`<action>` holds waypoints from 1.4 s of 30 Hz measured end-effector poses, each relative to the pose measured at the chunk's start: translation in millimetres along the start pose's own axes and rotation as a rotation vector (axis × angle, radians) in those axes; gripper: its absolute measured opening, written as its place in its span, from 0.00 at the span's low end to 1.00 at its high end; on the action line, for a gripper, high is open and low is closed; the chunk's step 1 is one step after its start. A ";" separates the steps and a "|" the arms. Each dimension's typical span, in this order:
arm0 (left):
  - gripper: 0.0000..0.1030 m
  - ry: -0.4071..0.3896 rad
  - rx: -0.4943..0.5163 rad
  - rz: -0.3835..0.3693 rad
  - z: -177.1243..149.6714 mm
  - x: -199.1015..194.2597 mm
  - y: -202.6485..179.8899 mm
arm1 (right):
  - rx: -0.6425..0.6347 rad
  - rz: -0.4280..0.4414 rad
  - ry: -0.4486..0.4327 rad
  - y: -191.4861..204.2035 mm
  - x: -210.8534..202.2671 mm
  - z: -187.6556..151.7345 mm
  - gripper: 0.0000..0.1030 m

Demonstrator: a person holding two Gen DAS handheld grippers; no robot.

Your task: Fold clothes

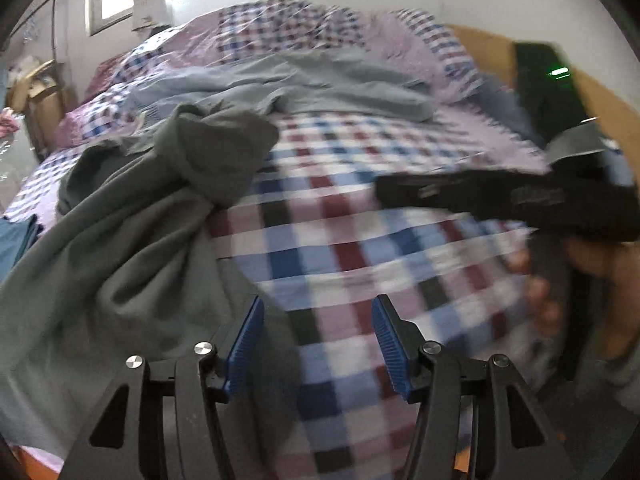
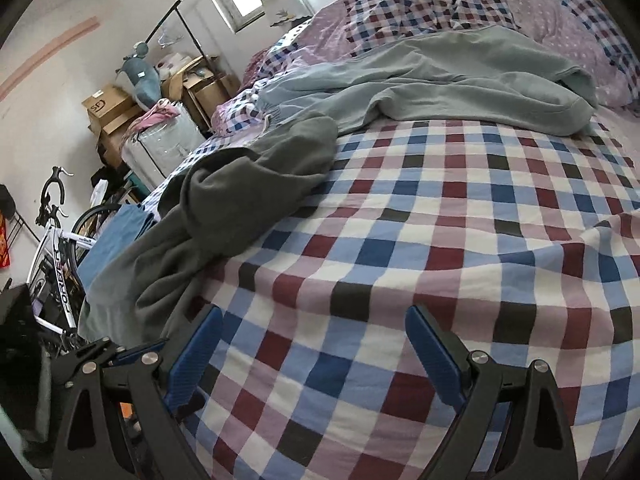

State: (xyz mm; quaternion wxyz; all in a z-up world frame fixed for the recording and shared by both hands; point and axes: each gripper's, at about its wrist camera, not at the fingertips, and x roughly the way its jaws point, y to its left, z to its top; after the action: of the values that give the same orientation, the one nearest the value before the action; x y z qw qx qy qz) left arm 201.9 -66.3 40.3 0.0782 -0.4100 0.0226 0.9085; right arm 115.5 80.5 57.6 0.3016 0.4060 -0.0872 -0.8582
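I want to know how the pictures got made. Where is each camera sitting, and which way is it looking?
Left wrist: sits on the left gripper, looking forward between its open blue fingers at the dark grey garment on the checked bed; the right gripper and the hand holding it show at the right.
Right wrist: sits on the right gripper, fingers open, facing across the bed toward the light grey garment, with a bicycle on the left.
Both show the bed and both garments.

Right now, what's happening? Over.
Left gripper and right gripper: jaws open, empty. Dark grey garment crumpled, unfolded. Light grey garment behind it.
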 end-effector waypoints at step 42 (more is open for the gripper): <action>0.03 -0.096 -0.482 -0.612 -13.2 -16.5 102.5 | 0.357 0.691 0.242 32.9 62.6 -21.8 0.47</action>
State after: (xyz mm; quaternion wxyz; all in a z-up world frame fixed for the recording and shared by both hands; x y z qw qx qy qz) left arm 206.0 -170.9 41.5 0.2479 -0.3615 -0.3185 0.8405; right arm 115.9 19.3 15.9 0.5052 0.4970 -0.3301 -0.6235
